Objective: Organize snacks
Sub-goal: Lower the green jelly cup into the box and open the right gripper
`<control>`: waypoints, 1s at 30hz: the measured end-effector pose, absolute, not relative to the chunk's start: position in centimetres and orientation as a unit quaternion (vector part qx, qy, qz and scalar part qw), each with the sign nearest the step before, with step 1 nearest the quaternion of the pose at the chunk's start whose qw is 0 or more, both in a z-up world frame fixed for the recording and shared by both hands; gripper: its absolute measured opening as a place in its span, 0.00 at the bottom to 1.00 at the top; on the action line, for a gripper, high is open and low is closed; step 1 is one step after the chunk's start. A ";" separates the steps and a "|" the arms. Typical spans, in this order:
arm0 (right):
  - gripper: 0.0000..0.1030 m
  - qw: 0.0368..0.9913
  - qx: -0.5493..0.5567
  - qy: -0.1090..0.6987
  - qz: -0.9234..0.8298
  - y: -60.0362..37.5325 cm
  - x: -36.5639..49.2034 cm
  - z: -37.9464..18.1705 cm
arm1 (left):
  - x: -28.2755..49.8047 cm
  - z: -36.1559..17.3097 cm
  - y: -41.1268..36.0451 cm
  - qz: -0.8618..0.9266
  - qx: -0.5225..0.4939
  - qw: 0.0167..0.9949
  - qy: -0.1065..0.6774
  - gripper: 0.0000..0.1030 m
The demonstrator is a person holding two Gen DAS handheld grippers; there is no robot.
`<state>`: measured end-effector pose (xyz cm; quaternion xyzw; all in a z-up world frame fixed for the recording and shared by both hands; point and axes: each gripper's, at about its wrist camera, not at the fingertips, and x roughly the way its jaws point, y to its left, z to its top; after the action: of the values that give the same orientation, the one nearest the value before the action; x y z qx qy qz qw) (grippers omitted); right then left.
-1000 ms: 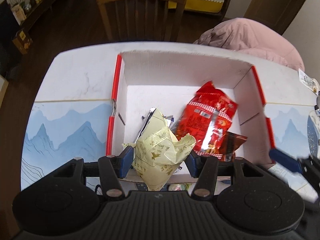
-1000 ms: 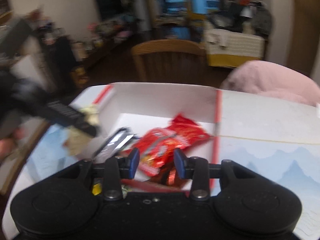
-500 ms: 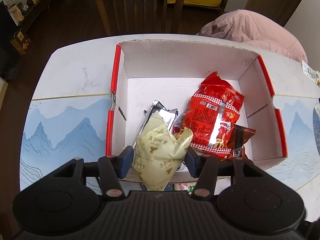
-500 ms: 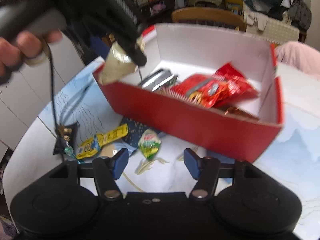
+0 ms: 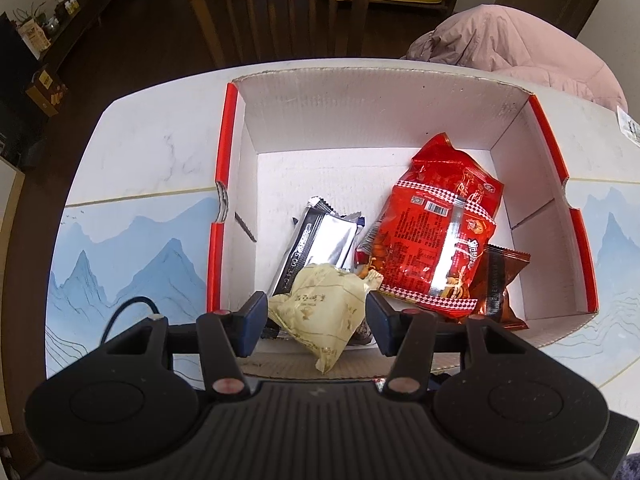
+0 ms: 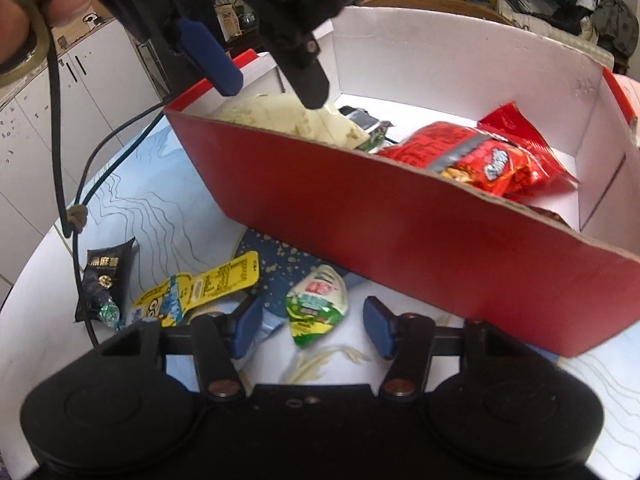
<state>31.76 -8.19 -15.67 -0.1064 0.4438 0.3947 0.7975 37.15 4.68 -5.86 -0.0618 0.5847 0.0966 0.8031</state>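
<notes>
Left wrist view looks down into the corrugated cardboard box, white inside with red rims, on a table printed with pale blue mountains. Its left gripper is clamped on a crinkled cream paper-like packet, both blue pads pressing its sides, low over the box's near end. Beneath and beyond lie a smooth silver foil bar, a glossy red bag and a brown foil pouch. Right wrist view gives what that one hides: the box's plain red outer wall and loose snacks on the table in front of it. The right gripper hangs over a small green-and-white packet, which sits between the pads without being touched as the jaws close. Beside it lie a flat yellow sachet and a black pouch. A person's hand shows at the upper left.
</notes>
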 end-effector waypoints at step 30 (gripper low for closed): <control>0.32 0.861 -0.072 0.309 0.398 -15.4 30.2 -2.5 | 35.2 -3.1 6.1 0.079 -0.099 0.817 0.563 0.52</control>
<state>30.16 -15.43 -2.46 -0.0718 0.3087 0.3982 0.8608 35.16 6.07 -3.11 -0.0995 0.5627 0.0794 0.8168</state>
